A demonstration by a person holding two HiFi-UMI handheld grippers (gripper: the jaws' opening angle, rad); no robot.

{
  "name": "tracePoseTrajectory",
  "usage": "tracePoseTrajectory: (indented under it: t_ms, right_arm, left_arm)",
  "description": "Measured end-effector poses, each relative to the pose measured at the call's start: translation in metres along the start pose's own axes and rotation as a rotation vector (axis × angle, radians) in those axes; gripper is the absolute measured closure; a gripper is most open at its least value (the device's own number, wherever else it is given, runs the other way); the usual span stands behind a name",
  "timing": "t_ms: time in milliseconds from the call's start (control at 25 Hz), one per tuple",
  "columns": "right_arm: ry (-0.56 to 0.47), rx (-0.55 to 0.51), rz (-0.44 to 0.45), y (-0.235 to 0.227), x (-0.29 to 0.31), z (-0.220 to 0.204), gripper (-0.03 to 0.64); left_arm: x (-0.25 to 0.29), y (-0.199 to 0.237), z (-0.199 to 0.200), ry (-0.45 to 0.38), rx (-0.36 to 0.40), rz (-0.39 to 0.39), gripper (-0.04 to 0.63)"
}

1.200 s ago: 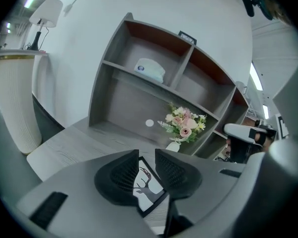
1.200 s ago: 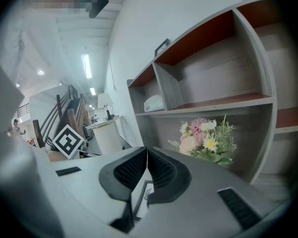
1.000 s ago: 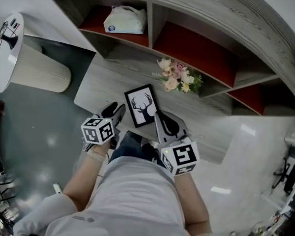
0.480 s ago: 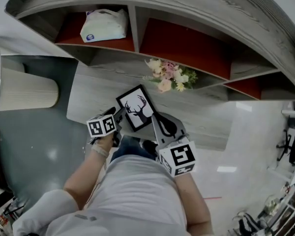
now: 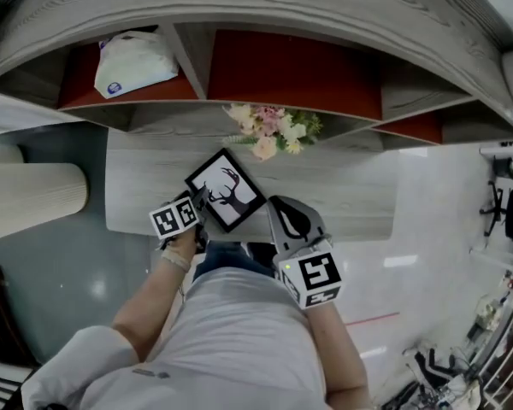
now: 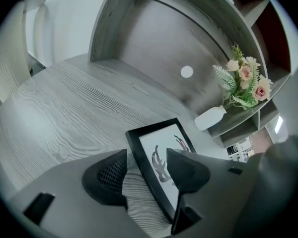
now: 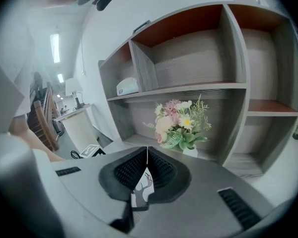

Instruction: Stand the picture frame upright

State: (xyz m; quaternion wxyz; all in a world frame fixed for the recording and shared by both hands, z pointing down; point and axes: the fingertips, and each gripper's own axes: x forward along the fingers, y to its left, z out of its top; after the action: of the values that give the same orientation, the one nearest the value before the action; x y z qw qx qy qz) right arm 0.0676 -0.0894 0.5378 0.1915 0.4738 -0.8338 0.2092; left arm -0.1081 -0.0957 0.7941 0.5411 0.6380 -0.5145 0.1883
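Since a second ago the left gripper (image 5: 198, 203) has dropped down from the left side of the head view to the picture frame (image 5: 226, 190), and the frame itself has turned from nearly square-on to a diamond-like slant.

At the far left of the head view is a pale ribbed pedestal (image 5: 34, 196). A white soft pack (image 5: 135, 62) sits in the upper left compartment of the shelf unit (image 5: 197, 58).

The left gripper's jaws have just been opening and now stand wide apart. The frame's black left edge stands between them. In the left gripper view the left pad is clear of that edge and the right pad is in front of the deer print, so nothing is clamped.

The frame is at the centre of the head view, over the grey wood ledge (image 5: 359, 196). Its upper corner points toward the flowers (image 5: 265, 131), which stand in a white vase (image 6: 210, 118) just below the shelf. Whether the frame touches the ledge I cannot tell.

On the frame's lower right side, the right gripper (image 7: 147, 155) is clenched, its pads pinching the frame's edge. A sliver of the deer print shows between them.
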Motion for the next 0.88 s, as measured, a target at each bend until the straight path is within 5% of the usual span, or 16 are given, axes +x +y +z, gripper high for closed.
tracePoseTrajectory:
  t_ms: [880]
  right_arm:
    - [-0.003, 0.066, -0.137, -0.029, -0.028, -0.014, 0.597]
  left_arm:
    - [0.011, 0.003, -0.005, 0.076, 0.070, 0.149, 0.383]
